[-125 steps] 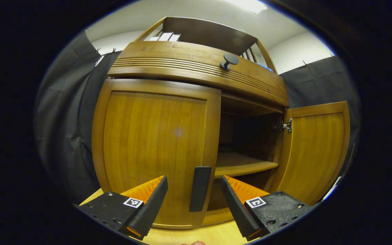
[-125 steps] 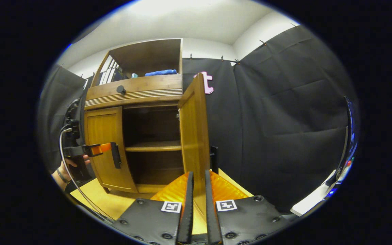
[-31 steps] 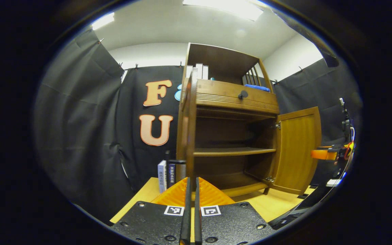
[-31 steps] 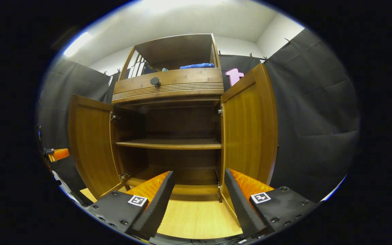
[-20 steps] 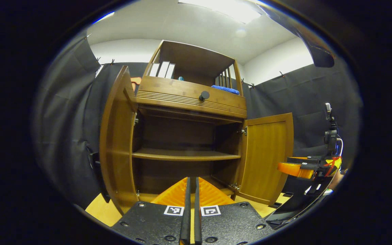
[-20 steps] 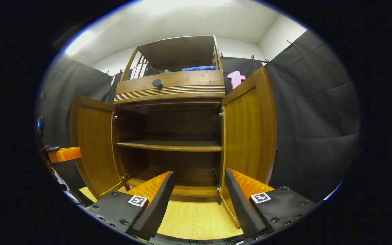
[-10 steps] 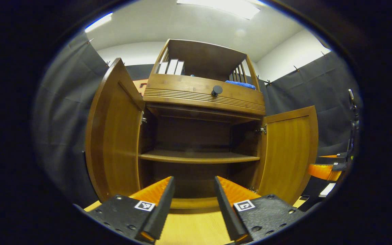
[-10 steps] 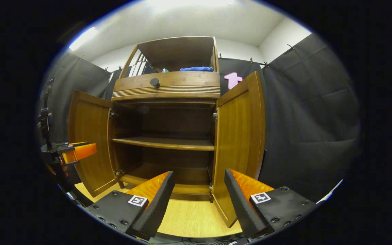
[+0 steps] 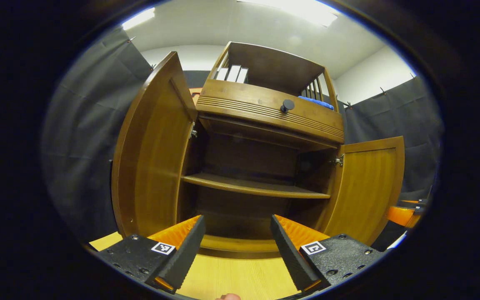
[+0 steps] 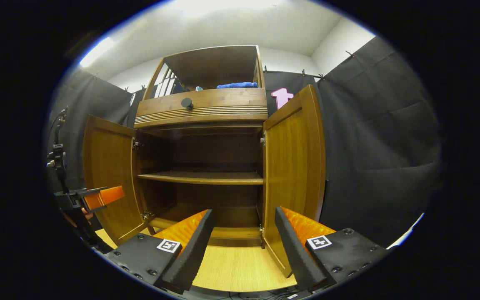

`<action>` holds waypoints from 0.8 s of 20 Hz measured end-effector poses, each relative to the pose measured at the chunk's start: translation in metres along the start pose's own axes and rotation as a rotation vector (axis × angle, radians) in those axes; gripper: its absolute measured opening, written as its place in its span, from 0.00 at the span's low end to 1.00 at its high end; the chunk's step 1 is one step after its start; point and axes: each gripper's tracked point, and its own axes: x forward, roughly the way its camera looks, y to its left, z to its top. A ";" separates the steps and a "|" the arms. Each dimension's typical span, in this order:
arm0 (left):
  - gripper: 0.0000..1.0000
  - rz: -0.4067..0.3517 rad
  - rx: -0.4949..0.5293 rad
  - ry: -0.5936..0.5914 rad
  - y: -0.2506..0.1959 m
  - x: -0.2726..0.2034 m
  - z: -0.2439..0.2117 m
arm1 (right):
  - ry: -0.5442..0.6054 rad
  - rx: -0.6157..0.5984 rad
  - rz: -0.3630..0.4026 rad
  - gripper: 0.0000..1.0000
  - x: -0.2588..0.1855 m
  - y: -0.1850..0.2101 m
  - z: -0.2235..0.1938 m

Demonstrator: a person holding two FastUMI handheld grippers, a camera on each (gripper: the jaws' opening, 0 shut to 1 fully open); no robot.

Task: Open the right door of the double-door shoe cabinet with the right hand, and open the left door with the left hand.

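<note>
Both cabinet doors swung out; both tongs spread and holding nothing.

Nearest you, your left tongs (image 9: pixel 235 246) are parted over the wooden tabletop (image 9: pixel 240 279), fingers touching nothing. Your right tongs (image 10: pixel 242 241) are likewise parted over the tabletop, gripping nothing; the left tongs also show at the left edge of the right gripper view. Beyond them stands the shoe cabinet (image 10: pixel 200 166): left door (image 9: pixel 152 154) hinged wide to the left, right door (image 10: pixel 292 158) hinged wide to the right. Inside, one shelf (image 10: pixel 200 178) crosses the dark interior. Above sits a drawer with a round black knob (image 10: pixel 186 103); farther up, a blue cloth (image 10: pixel 236 85) lies in the top compartment.
</note>
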 end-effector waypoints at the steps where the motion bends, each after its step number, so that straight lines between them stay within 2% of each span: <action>1: 0.92 -0.003 -0.004 -0.004 0.001 -0.001 0.001 | 0.004 0.003 0.000 0.95 0.001 0.001 -0.001; 2: 0.95 -0.015 -0.016 -0.007 -0.002 -0.001 0.001 | 0.008 0.004 -0.001 0.95 0.003 0.001 -0.002; 8: 0.92 -0.011 -0.017 -0.018 0.002 -0.003 0.004 | 0.004 -0.003 0.000 0.95 0.007 0.006 0.000; 9: 0.95 -0.012 -0.020 -0.016 0.002 -0.003 0.005 | 0.003 -0.003 0.001 0.88 0.009 0.006 0.001; 10: 0.92 -0.009 -0.014 -0.013 0.003 -0.003 0.003 | 0.002 -0.002 0.002 0.89 0.010 0.007 0.002; 12: 0.98 0.001 0.002 -0.016 0.007 -0.004 0.005 | 0.000 -0.001 0.003 0.88 0.009 0.008 0.001; 14: 0.92 -0.001 -0.003 -0.025 0.007 -0.005 0.008 | -0.002 -0.002 0.002 0.88 0.009 0.008 0.001; 16: 0.98 0.002 0.005 -0.025 0.008 -0.004 0.008 | -0.002 0.002 -0.002 0.88 0.008 0.006 0.000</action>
